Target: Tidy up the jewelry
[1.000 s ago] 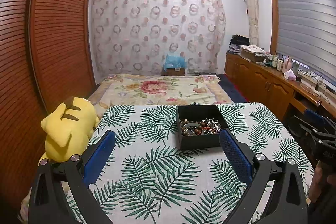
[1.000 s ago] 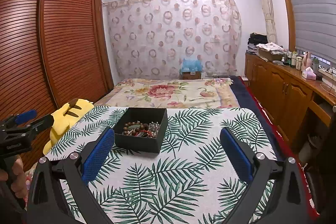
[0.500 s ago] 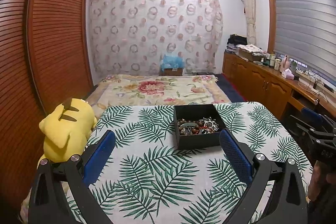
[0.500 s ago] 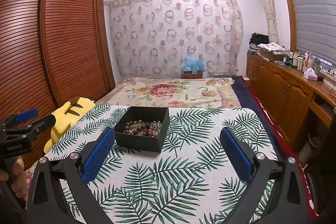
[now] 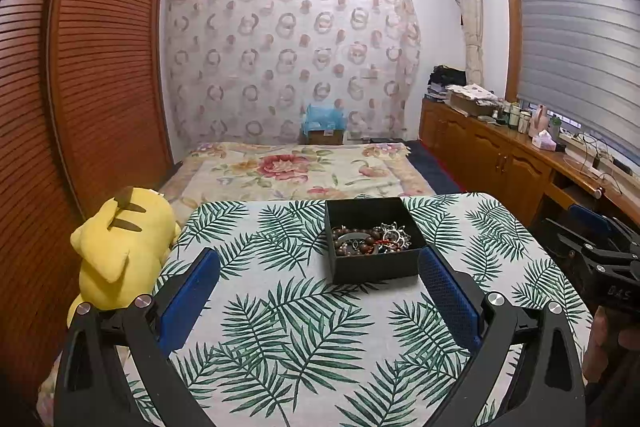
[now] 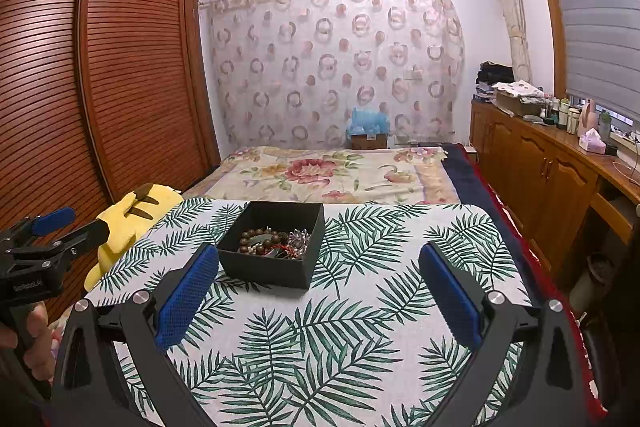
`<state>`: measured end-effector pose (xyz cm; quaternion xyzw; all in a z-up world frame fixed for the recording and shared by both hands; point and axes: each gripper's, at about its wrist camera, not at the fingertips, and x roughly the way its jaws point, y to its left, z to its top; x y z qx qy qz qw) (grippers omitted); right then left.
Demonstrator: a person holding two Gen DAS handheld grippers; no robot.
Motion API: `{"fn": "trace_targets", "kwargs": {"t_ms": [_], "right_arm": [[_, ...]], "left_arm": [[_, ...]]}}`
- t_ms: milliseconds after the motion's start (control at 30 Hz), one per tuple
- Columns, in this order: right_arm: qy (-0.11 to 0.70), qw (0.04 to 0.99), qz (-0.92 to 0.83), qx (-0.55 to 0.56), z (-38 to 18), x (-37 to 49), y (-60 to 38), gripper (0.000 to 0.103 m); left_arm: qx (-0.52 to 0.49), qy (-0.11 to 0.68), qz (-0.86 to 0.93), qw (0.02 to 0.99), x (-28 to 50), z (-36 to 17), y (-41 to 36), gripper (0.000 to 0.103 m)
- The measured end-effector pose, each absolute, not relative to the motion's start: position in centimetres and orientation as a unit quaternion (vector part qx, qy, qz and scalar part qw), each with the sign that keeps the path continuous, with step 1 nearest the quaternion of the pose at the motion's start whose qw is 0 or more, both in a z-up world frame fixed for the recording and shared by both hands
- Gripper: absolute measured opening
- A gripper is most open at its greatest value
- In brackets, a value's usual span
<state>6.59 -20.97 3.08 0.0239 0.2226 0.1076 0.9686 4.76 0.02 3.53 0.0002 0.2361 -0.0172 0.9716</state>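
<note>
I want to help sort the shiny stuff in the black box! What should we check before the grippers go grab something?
1. Left gripper open and holding nothing: ok.
2. Right gripper open and holding nothing: ok.
3. Black box sits flat on the leaf-print tablecloth, lid off: ok.
4. Jewelry in reach inside the box: ok, beads and silvery pieces lie on top.
5. Pieces separate enough to lift one alone: cannot tell, they lie heaped together.
6. A place to sort pieces into: not ok, no tray or second box shows on the table.
</note>
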Motion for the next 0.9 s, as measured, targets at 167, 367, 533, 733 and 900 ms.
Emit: {"fn": "trace_targets", "kwargs": {"t_ms": [167,367,533,733,900], "right_arm": [[0.222,0.969,0.107,0.025,3.04,6.60,-20.98,0.101],[0.221,0.969,0.108,0.024,3.07,6.49,-20.83,0.101],[0.222,0.969,0.109,0.024,3.08,6.53,-20.69,0.101],[0.220,0.969,0.110,0.024,3.13,6.51,-20.49,0.101],[0.219,0.969,0.111,0.024,3.21,6.37,-20.47,0.101]], "left_arm": [[0.000,0.235,-0.017,0.972,4.70,3.51,-0.07,0.096],[-0.002,0.234,-0.017,0.972,4.65,3.58,-0.27,0.096],[-0.002,0.234,-0.018,0.972,4.66,3.54,-0.27,0.096],[-0.002,0.233,-0.017,0.972,4.63,3.53,-0.32,0.096],[-0.002,0.233,-0.018,0.972,4.62,3.53,-0.25,0.096]]}}
